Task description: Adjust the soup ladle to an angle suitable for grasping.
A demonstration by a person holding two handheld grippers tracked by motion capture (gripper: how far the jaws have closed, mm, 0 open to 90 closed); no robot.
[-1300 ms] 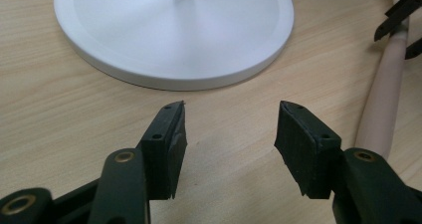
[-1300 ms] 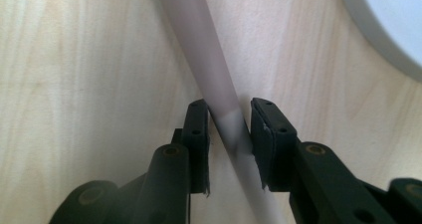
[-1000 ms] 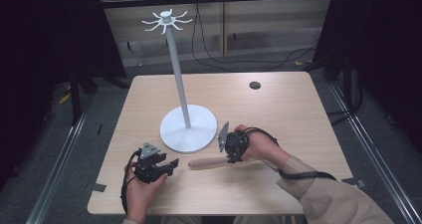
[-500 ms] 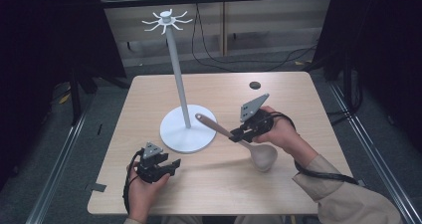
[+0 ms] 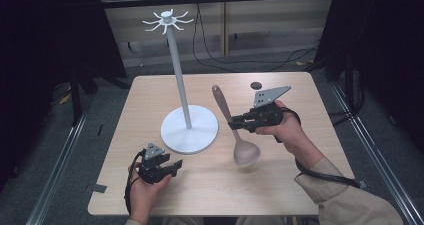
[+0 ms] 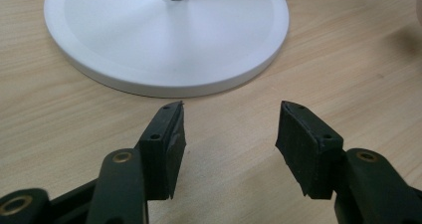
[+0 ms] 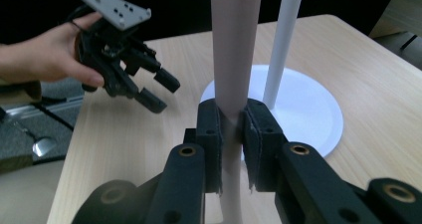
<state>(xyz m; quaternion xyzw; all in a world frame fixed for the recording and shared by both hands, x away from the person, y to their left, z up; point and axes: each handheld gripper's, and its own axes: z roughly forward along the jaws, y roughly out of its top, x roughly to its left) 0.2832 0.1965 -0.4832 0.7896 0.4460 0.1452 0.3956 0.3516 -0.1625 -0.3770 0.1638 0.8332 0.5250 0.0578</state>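
Spoon (image 5: 235, 122) in wood sits clamped in my right gripper (image 5: 236, 124), the two jaws pressed against its handle from either side, as my right gripper view (image 7: 230, 119) shows close up. I hold it above the table (image 5: 280, 185), off the surface: the handle end points up and away from me, toward the far side of the table, and the bowl hangs lower, nearer to me, casting a soft shadow on the wood. My right hand (image 5: 282, 130) wraps the gripper body, with the grey three-cornered plate (image 5: 270, 95) on top and the cable (image 5: 325, 177) trailing back along my sleeve.

Just to the left of the spoon stands the white stand (image 5: 189, 130): a round flat base on the table, a thin upright pole, and a ring of small curved hooks (image 5: 167, 21) at the top. In the right gripper view the pole (image 7: 283, 45) rises right behind the spoon handle.

My left gripper (image 5: 174, 166) rests low near the front edge of the table, held in my left hand (image 5: 145, 187), its jaws spread apart with nothing between them. In the left gripper view they point at the near rim of the stand's base (image 6: 164, 40), close to it but not touching.

A small dark round thing (image 5: 256, 85) lies on the far part of the table; I cannot tell what it is.
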